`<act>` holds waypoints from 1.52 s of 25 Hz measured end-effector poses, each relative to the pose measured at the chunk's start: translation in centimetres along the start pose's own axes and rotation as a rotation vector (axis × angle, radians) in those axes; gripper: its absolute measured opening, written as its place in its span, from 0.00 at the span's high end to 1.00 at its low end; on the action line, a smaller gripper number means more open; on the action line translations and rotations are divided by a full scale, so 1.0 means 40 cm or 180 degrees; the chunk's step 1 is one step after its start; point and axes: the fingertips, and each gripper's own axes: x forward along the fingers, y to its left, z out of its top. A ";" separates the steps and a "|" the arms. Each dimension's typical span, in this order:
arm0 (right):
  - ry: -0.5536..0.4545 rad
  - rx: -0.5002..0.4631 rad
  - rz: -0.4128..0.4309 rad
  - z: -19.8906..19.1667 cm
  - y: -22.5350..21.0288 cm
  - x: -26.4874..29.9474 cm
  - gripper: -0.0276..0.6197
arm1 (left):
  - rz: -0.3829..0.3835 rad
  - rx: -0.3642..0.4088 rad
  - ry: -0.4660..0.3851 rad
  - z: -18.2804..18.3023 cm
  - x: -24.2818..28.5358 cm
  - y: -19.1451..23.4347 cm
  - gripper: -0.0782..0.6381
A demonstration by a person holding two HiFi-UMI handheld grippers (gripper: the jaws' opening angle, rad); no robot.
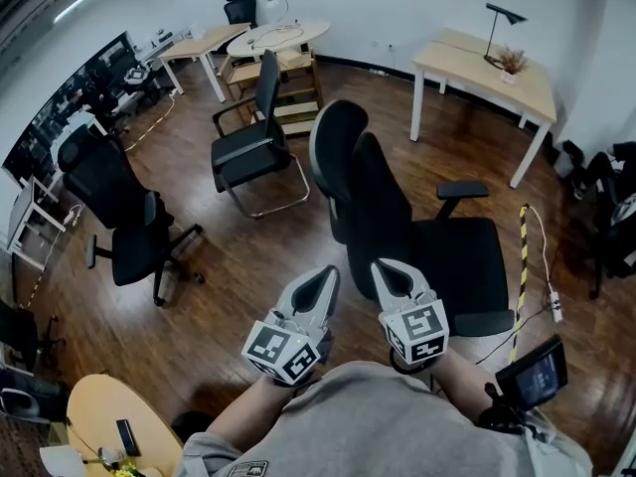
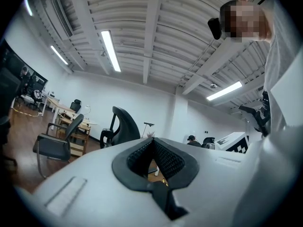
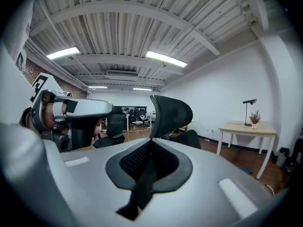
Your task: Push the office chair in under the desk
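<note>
A black office chair (image 1: pixel 417 232) with a tall back and headrest stands on the wood floor in front of me, its back turned to me. The light wooden desk (image 1: pixel 487 68) with white legs, a lamp and a small plant is far off at the upper right. My left gripper (image 1: pixel 328 272) and right gripper (image 1: pixel 386 266) are side by side just short of the chair's back, both shut and empty. The right gripper view shows the chair's headrest (image 3: pixel 171 113) close ahead and the desk (image 3: pixel 247 128) to the right. In the left gripper view the chair (image 2: pixel 123 125) is further off.
Another black swivel chair (image 1: pixel 124 222) stands at the left and a sled-base visitor chair (image 1: pixel 253 137) behind it. More desks (image 1: pixel 204 43) and a round table (image 1: pixel 280 36) line the back wall. A yellow-black floor strip (image 1: pixel 521 266) and a power strip (image 1: pixel 555 306) lie at the right.
</note>
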 end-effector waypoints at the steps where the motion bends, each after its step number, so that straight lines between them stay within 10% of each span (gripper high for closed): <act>1: 0.0010 -0.0004 -0.0012 0.000 0.004 0.017 0.95 | 0.0013 -0.0002 0.0014 0.002 -0.009 0.015 0.89; 5: 0.0203 -0.0026 -0.0030 -0.030 0.019 0.081 0.93 | 0.0073 -0.0028 0.0033 0.013 -0.036 0.072 0.89; 8: 0.0487 -0.0049 -0.0014 -0.097 0.039 0.117 0.71 | 0.0083 -0.0050 0.0037 0.008 -0.051 0.103 0.89; 16: 0.0985 -0.0346 -0.0158 -0.228 0.036 0.213 0.50 | 0.0141 -0.0123 0.0111 -0.014 -0.090 0.163 0.89; 31: 0.1165 -0.0722 -0.0638 -0.262 0.034 0.184 0.65 | 0.0101 -0.0128 0.0214 -0.039 -0.128 0.200 0.89; 38: 0.1175 -0.0751 -0.0620 -0.270 0.064 0.096 0.69 | -0.0346 0.0121 0.0731 -0.226 -0.069 0.160 0.89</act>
